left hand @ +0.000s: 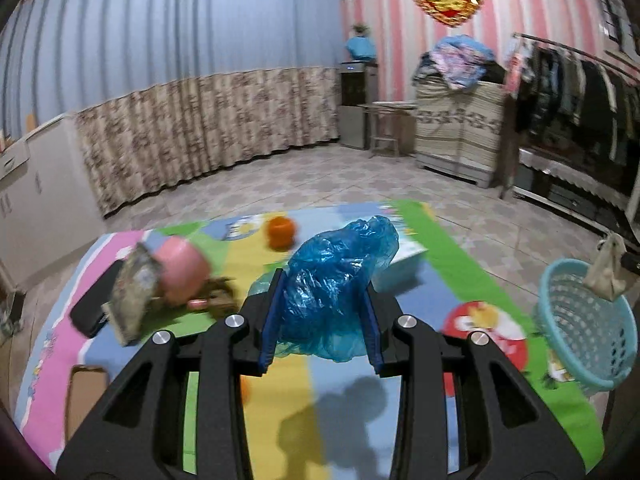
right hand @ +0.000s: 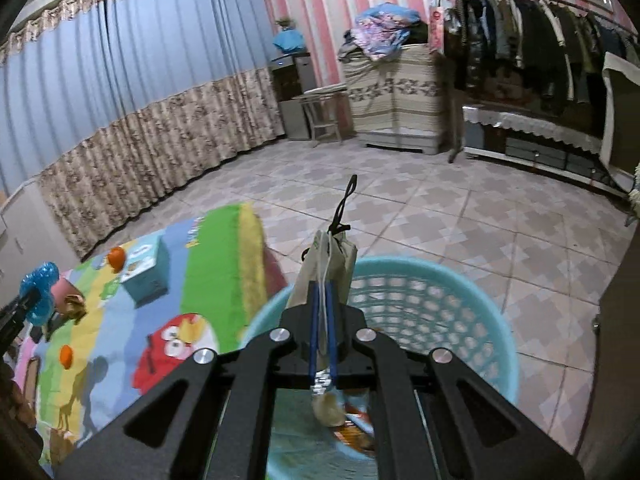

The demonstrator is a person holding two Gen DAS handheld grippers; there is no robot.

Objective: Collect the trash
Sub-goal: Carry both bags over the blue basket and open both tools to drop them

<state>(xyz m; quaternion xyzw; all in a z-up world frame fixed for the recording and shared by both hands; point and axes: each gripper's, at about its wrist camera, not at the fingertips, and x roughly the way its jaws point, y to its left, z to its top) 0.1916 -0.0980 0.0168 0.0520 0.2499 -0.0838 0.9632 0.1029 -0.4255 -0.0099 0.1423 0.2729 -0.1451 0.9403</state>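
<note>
In the left wrist view the left gripper (left hand: 320, 312) is clamped on a crumpled blue bag (left hand: 336, 280) held between its blue pads above the mat (left hand: 436, 248), with a pink cup (left hand: 182, 270) and a wrapper (left hand: 134, 292) ahead to its left, an orange (left hand: 281, 233) straight ahead, and the basket (left hand: 586, 320) off to its right. In the right wrist view the right gripper (right hand: 323, 320) is closed tight on a beige wrapper (right hand: 326, 268) that sticks up past its tips, directly over the teal basket (right hand: 440, 300), which already holds other trash (right hand: 356, 432) below the fingers; the mat (right hand: 216, 264) lies to its left.
</note>
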